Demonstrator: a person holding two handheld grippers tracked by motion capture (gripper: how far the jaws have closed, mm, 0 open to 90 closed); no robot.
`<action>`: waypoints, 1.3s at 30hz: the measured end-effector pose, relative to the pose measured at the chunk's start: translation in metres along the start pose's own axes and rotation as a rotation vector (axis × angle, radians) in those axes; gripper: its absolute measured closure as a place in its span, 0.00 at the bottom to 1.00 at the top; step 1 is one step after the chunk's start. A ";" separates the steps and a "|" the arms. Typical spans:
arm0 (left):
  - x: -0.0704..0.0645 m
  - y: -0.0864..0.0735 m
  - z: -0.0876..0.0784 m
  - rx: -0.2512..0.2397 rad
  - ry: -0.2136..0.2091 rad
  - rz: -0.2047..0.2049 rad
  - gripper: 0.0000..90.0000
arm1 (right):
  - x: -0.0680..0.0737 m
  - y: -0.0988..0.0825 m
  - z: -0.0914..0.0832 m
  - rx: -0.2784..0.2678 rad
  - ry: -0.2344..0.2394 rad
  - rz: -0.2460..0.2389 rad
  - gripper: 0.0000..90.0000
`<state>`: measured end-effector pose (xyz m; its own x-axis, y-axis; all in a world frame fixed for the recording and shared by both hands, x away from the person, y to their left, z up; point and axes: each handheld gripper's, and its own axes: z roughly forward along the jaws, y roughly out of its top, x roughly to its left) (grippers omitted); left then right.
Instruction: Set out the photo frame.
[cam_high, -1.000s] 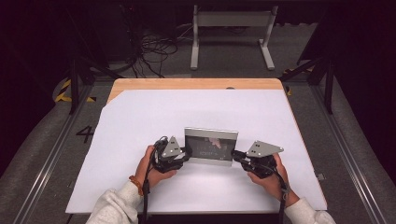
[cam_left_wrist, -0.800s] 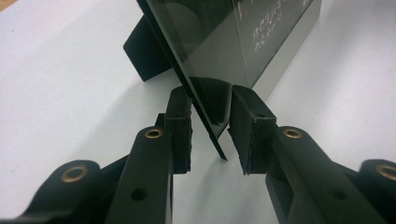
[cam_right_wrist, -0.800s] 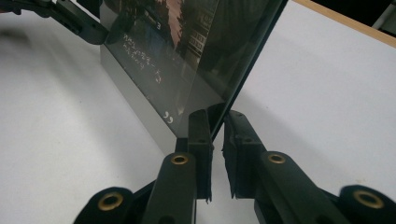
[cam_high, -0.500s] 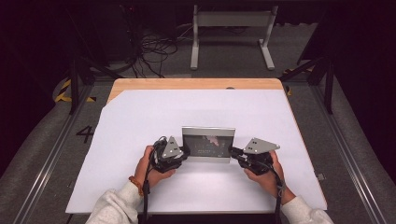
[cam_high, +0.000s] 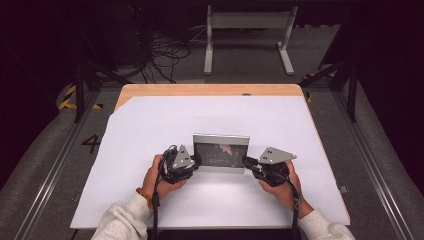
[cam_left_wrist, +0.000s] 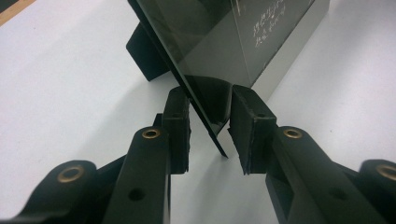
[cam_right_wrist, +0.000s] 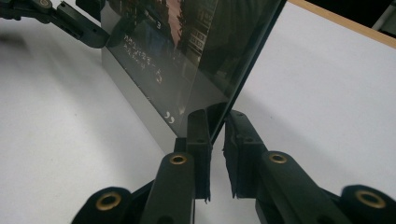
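- A person at a table (cam_high: 150, 120) covered in white holds a picture frame (cam_high: 221, 153) between two hand-held grippers, one at each short end.
- The frame is a glossy dark panel with a silver border. It stands on the table midway between the grippers and tilts backward, away from the person.
- The left gripper (cam_high: 192, 162) takes the frame's left end. In the left gripper view, its jaws sit on either side of the thin glass edge (cam_left_wrist: 205, 119) at a narrow gap. One pad seems to touch and the other stands just off, so the grip looks loose.
- The right gripper (cam_high: 248, 161) takes the right end. In the right gripper view, its jaws close narrowly on the edge of the glass (cam_right_wrist: 219, 116), and that hold looks firmer.
- A dark back support (cam_left_wrist: 147, 56) shows behind the panel, just beyond the left gripper's jaws.
- Risk: each gripper pinches only a lower corner of smooth glass. The frame could slip or pivot out if lifted, most likely at the looser left end.
- Risk: uneven pulling by the two hands could twist the panel or tip it backward.
- Pose: both forearms come in from the near edge. The left hand (cam_high: 160, 175) and right hand (cam_high: 282, 182) rest low by the table, with the grippers pointing inward toward each other.
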<state>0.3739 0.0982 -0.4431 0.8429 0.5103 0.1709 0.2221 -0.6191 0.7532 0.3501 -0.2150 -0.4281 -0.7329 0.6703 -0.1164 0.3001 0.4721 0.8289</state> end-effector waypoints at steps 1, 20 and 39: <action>0.000 0.000 0.000 0.003 0.001 -0.001 0.77 | 0.000 0.000 0.000 0.000 0.000 -0.001 0.90; 0.003 -0.001 0.003 0.009 0.008 -0.011 0.77 | -0.001 0.003 0.007 0.001 -0.010 0.001 0.88; 0.003 -0.002 0.004 0.011 0.004 -0.027 0.77 | -0.003 0.004 0.010 0.004 -0.026 -0.001 0.87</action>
<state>0.3777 0.0985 -0.4464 0.8346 0.5294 0.1526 0.2503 -0.6111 0.7509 0.3597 -0.2094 -0.4302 -0.7171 0.6846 -0.1311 0.3019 0.4746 0.8268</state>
